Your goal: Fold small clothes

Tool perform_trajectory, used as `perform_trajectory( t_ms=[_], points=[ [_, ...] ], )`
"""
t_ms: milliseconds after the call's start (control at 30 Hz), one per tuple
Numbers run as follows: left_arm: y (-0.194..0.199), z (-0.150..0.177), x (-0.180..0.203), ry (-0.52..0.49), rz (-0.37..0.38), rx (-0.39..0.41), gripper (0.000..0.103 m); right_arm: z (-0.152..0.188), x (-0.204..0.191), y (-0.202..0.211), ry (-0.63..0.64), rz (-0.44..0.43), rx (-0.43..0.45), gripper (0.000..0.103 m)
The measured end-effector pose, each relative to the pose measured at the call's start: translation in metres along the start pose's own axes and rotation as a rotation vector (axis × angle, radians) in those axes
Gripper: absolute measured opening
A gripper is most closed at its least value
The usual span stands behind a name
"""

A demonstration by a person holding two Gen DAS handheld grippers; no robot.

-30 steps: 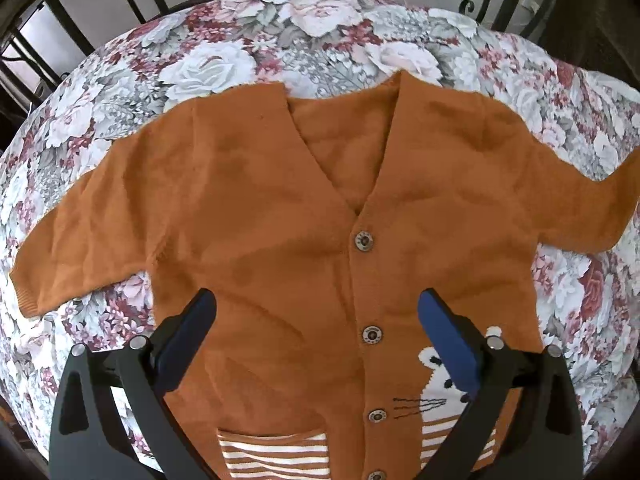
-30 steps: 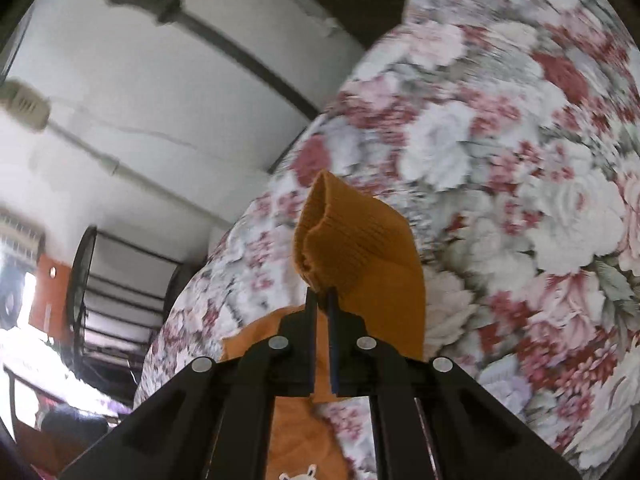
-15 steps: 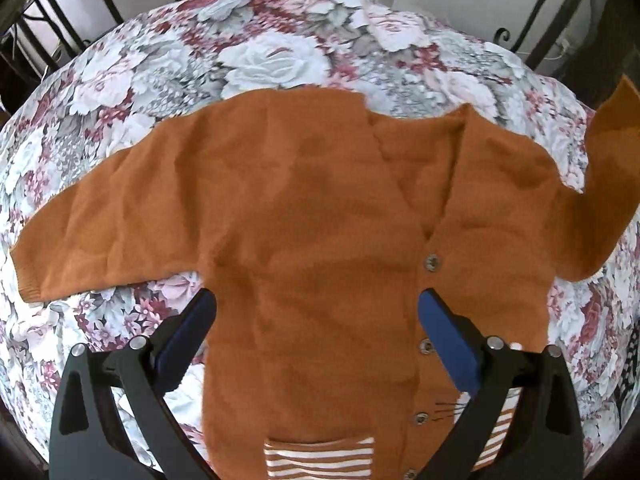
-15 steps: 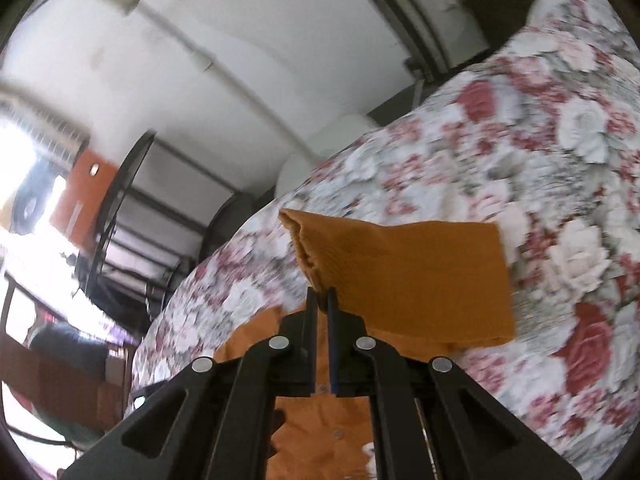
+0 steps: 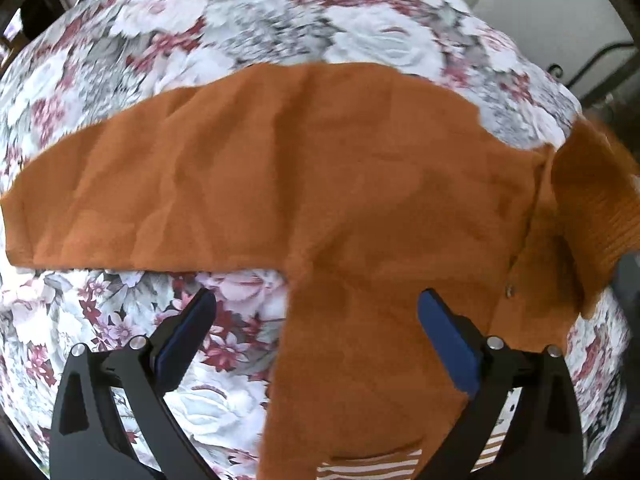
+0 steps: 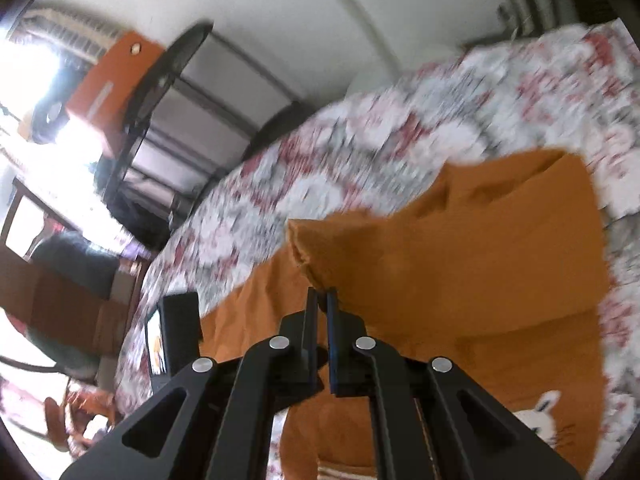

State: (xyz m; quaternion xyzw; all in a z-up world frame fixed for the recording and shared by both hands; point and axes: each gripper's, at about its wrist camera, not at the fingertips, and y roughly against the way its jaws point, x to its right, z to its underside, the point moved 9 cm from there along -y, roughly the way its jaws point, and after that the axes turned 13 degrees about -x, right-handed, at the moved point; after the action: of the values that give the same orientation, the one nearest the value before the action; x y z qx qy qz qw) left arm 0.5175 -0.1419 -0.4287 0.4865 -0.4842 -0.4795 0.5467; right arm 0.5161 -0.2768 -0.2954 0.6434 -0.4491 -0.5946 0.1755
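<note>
A small orange knit cardigan (image 5: 340,184) lies front up on a flower-print cloth (image 5: 180,40). Its left sleeve (image 5: 120,200) lies flat, stretched out to the left. My left gripper (image 5: 316,320) is open and empty, hovering above the cardigan's left side by the armpit. My right gripper (image 6: 320,300) is shut on the cuff of the right sleeve (image 6: 460,248) and holds it lifted over the cardigan's body. That raised sleeve shows at the right edge of the left wrist view (image 5: 592,200). A white animal patch (image 6: 544,416) shows on the front.
The flower-print cloth (image 6: 320,168) covers a rounded surface that drops off at its edges. Dark metal rails (image 5: 600,64) stand behind it. A black shelf frame (image 6: 160,92) and an orange box (image 6: 116,76) stand beyond. My left gripper's body (image 6: 176,332) shows in the right wrist view.
My right gripper has carried the right sleeve up off the cloth and inward over the cardigan. My left gripper has shifted left toward the left sleeve and stayed open.
</note>
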Motion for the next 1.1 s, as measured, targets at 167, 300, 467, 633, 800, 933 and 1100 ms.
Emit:
perform_trajectory(
  t_ms=[167,300,467,633,800,933,1100],
  points=[
    [0.004,-0.004,-0.016,0.057,0.053,-0.008,0.098,0.006,0.018,0.002,-0.039,-0.038,-0.038,0.027],
    [0.018,-0.006,-0.014,0.065,0.159,0.018,0.098,-0.001,0.039,0.036,-0.049,-0.031,0.023,0.027],
    [0.019,-0.012,0.008,0.045,0.348,-0.009,0.098,-0.005,0.085,0.062,-0.126,-0.005,0.054,0.028],
    [0.012,-0.018,0.046,0.008,0.468,-0.015,0.077,-0.006,0.109,0.083,-0.14,-0.023,0.065,0.029],
    [-0.01,-0.018,0.096,-0.089,0.442,-0.058,0.062,-0.018,0.135,0.105,-0.146,0.019,0.118,0.031],
    [-0.021,-0.021,0.1,-0.079,0.413,-0.042,0.062,-0.025,0.161,0.115,-0.214,0.011,0.142,0.031],
    [-0.014,-0.028,0.081,-0.031,0.398,0.002,0.061,-0.03,0.169,0.114,-0.227,0.004,0.146,0.031]
  ],
)
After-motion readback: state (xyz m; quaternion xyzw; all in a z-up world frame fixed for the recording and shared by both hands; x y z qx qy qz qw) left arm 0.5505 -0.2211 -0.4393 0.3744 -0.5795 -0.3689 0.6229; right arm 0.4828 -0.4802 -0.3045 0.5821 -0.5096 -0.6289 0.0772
